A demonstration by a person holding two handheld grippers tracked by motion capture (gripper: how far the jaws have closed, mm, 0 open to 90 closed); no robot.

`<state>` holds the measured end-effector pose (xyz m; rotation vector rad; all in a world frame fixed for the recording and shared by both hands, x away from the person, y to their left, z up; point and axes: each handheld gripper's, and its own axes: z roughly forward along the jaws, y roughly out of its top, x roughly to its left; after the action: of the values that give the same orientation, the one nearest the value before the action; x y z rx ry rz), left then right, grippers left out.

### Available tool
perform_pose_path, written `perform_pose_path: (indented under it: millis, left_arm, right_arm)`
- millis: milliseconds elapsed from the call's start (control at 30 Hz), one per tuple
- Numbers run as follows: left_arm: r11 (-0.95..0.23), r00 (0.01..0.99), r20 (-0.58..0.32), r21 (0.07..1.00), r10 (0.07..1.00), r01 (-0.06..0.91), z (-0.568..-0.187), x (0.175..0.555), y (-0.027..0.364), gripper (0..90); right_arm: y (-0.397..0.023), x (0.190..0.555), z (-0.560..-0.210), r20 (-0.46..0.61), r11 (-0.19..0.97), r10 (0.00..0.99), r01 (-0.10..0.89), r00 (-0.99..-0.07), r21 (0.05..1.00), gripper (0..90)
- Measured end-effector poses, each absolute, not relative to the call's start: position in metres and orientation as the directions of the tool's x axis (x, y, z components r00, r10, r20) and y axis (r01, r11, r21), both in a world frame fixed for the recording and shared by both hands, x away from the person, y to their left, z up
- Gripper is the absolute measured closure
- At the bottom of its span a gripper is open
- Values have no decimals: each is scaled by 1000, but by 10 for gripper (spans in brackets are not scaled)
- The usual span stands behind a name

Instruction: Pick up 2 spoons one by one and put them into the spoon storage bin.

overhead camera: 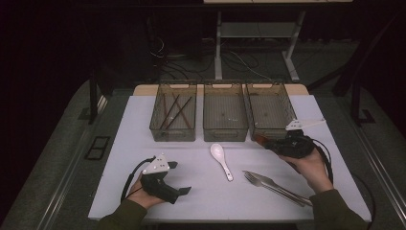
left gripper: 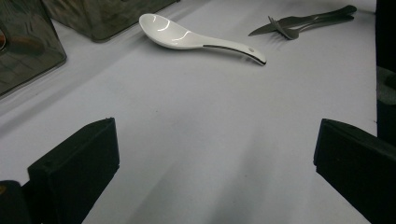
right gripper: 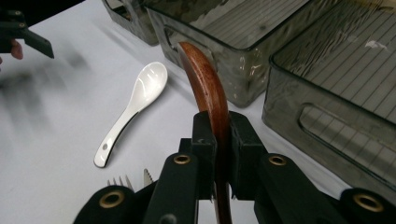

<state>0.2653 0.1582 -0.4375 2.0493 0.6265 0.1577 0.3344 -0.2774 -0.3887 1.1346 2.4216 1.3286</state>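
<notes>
Reddish-brown wood, smooth and curved: a wooden spoon (right gripper: pixel 208 88) pinched edge-on in the right gripper (right gripper: pixel 218 135), jaws shut tight on the handle, bowl end pointing up toward the bins. Held above the table, just in front of the right bin (overhead camera: pixel 269 111), near its front left corner. Probably light and stiff, not fragile, though glossy enough to slip or swivel in a narrow pinch; best held where it is now, on the handle close behind the bowl, with the flat of the wood between the pads.

Left gripper (overhead camera: pixel 178 177) low over the white tablecloth (overhead camera: pixel 191 163), jaws wide apart, nothing between them.

Three smoky see-through plastic bins in a row at the far side: left bin (overhead camera: pixel 173 117) with several dark chopsticks (overhead camera: pixel 176 111) inside, middle bin (overhead camera: pixel 225 117) apparently bare, right bin hard to read through the tint. White ceramic spoon (overhead camera: pixel 221 160) lying between the hands, well apart from both; likely heavier, slick and chippable. Metal fork and knife (overhead camera: pixel 275 187) side by side on the cloth, close below the right hand (overhead camera: pixel 311 165).

In the way: only the right bin's near wall, to be cleared by lifting before tipping the wooden spoon in.
</notes>
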Motion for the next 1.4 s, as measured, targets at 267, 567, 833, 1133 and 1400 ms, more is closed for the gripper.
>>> perform_pose_path:
  millis: [267,567,833,1133,1400]
  left_arm:
    - [-416,860,-136,830,492,370,-437,265,157,0]
    - [-430,868,-130,827,480,362,-438,265,155,0]
    - [-423,865,-133,829,483,364,-438,264,154,0]
    - [-425,866,-131,829,483,363,-438,264,154,0]
    - [-433,873,-128,829,471,355,-438,264,153,0]
  right_arm:
    - [-267,343,-381,210,293,691,534,-691,793,823]
    - [-248,359,-374,215,267,712,541,-668,797,823]
    - [-236,375,-356,226,226,717,527,-659,820,823]
    - [-216,393,-338,223,211,719,512,-658,833,823]
    - [-198,411,-334,222,200,724,507,-653,838,823]
